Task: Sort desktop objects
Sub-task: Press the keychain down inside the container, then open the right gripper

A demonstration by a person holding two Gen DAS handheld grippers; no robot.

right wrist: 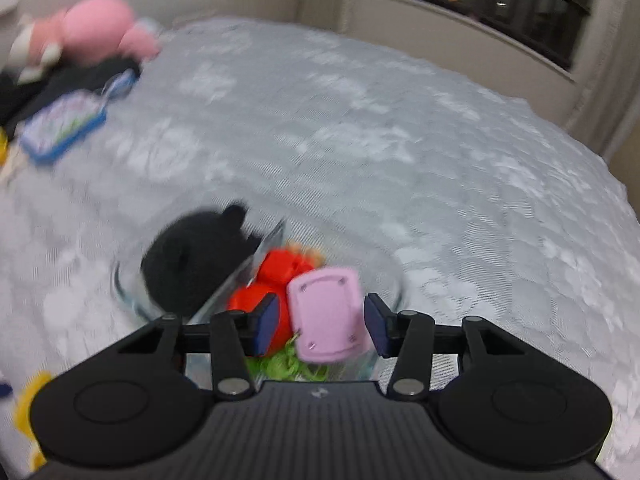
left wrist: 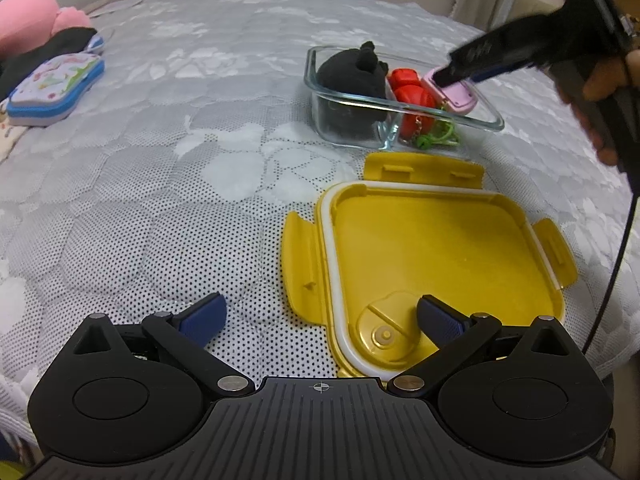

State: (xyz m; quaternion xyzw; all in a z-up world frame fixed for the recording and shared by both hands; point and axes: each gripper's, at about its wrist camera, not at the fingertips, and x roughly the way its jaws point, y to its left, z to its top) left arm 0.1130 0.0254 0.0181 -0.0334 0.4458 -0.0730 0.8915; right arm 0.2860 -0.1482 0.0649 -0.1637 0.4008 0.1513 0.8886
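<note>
Glass container (left wrist: 404, 120) sits on a bed covered with a grey-white patterned spread (left wrist: 200, 140), past the yellow lid (left wrist: 432, 256) that lies upside down in front of it with its four latches splayed.

Nearest in the left wrist view, the left tongs (left wrist: 320, 312) hang released, fingers spread wide with nothing between them; the right-hand pad (left wrist: 440, 318) is over the lid's near corner, the other over bare spread.

The container is split in two. One side holds a black plush toy (left wrist: 354, 76). The other holds a red toy (left wrist: 412, 96), a green cord (left wrist: 436, 138) and a pink rectangular item (right wrist: 328, 314).

The right tongs (right wrist: 320, 322), with a hand (left wrist: 600, 92) on the handle, reach down into that second side. Their pads straddle the pink item with a gap showing on each side, so they are not clamped on it.

Farther left lie a blue-edged zip case (left wrist: 56, 88) and a pink plush (left wrist: 36, 20) at the bed's edge. A window (right wrist: 500, 4) is in the wall beyond.
</note>
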